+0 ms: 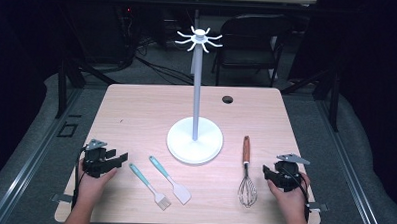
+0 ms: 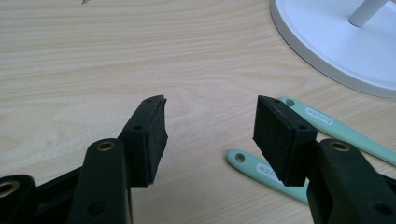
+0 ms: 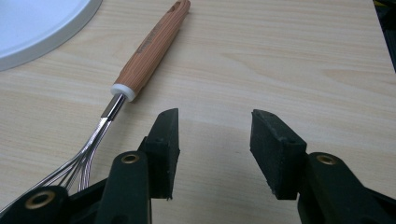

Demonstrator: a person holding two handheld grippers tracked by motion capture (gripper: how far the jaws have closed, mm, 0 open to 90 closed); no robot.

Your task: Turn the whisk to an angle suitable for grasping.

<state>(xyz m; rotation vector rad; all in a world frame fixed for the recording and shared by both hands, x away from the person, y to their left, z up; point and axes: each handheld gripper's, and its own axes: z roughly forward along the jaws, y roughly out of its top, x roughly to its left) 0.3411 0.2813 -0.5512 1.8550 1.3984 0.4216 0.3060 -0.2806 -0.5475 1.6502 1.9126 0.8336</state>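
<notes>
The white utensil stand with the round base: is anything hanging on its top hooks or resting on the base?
Nothing hangs on the white hooks, and the round base carries just its pole. The table under the base is covered, so that patch cannot be checked.

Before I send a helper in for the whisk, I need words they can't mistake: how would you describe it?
Start at the white stand with its tall pole in the middle of the table. Right of its round base, close to the right gripper, lies the whisk, handle pointing away from the person. Its wood-grain handle and steel wire loops set it apart from the two mint-handled utensils left of the base.
</notes>
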